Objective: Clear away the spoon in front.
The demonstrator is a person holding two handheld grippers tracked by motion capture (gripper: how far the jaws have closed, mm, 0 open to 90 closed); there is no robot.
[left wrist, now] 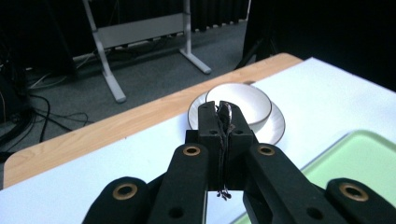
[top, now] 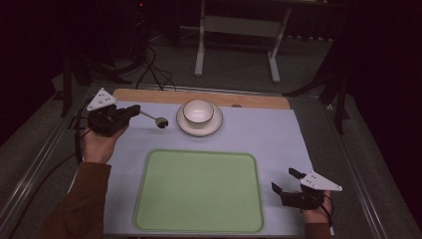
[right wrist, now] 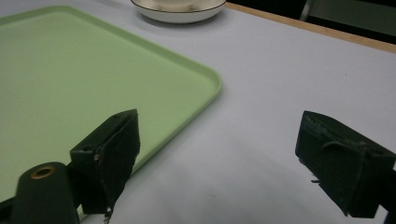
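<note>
Nearest us in the high view, our right gripper [top: 284, 180] rests low beside the right edge of the flat, pale green rectangular plastic tray [top: 199, 191], its jaws spread wide with nothing between them; in the right gripper view the two black pads [right wrist: 112, 154] stand far apart over bare white table covering [right wrist: 261, 93], the tray's rounded corner just to their left. Farther off, on the other side, our left gripper [top: 134, 110] is pressed together on the handle of a small metal spoon [top: 155, 119]; in the left gripper view the thin handle is pinched edge-on between the closed pads, its tip poking out past them. The spoon's long axis runs straight on from those jaws toward the middle of the table, bowl end leading, held above the covering. Just beyond the spoon's bowl, along that same line, sits the round white ceramic bowl [top: 199, 111] on its white saucer with a dark rim line [top: 199, 127]; spoon and saucer are near but apart. We judge that the coming move turns on this: the dish lies dead ahead of the left gripper, along the spoon's own axis, so a short carry forward should bring the spoon over it, while the right gripper is well away and idle. Beyond the dish runs the wooden table edge [top: 249, 100].
</note>
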